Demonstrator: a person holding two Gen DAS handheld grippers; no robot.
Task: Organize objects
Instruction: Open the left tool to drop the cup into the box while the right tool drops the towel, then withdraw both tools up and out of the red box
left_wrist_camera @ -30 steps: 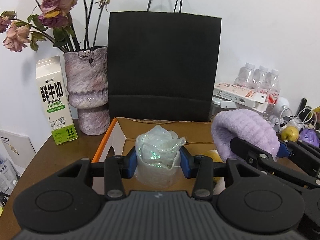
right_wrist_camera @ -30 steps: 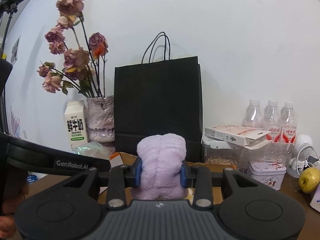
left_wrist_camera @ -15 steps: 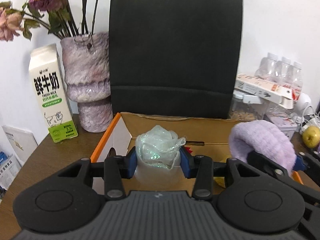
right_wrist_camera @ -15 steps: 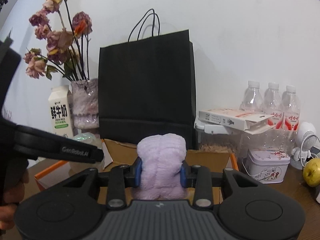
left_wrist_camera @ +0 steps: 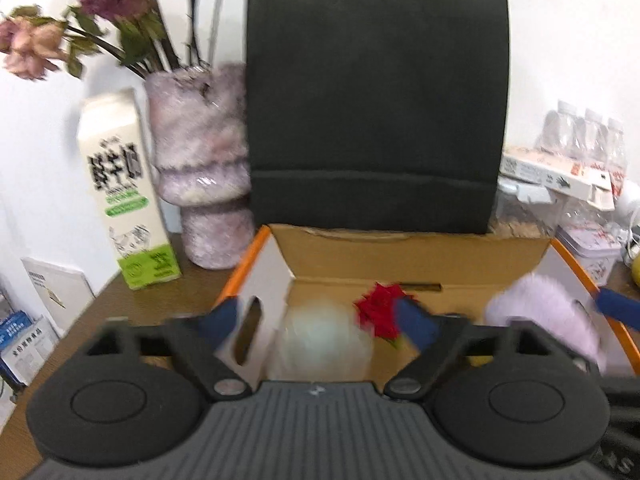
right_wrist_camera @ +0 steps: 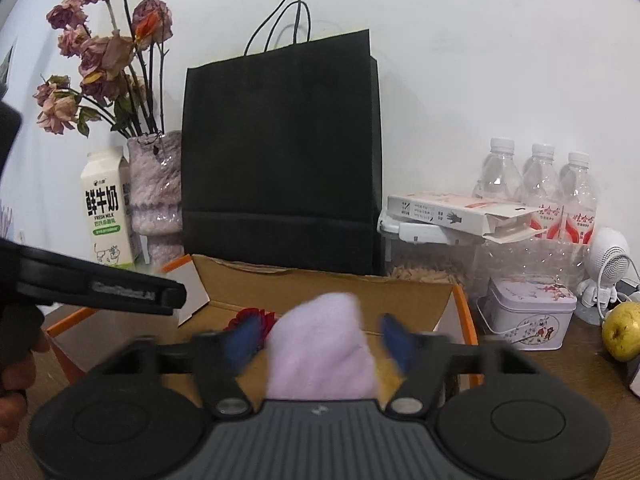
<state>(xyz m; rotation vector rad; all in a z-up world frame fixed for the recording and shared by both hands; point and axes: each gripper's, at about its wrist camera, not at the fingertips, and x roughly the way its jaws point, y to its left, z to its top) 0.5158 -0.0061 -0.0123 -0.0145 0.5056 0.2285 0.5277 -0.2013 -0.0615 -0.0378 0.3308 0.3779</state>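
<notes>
An open cardboard box with orange edges stands in front of me; it also shows in the right wrist view. My left gripper is open over the box, and a blurred iridescent plastic wad sits between its spread fingers, apart from the pads. My right gripper is open, with a fluffy lilac piece loose between its fingers; the piece also shows at the right of the left wrist view. A red flower lies in the box.
A black paper bag stands behind the box. A milk carton and a vase of dried roses are at the left. Water bottles, a white carton, a tin and a yellow-green fruit are at the right.
Both grippers have opened and let go of the plastic wad and the lilac piece over the box. Both views have moved closer to the box, and the red flower has come into sight.
</notes>
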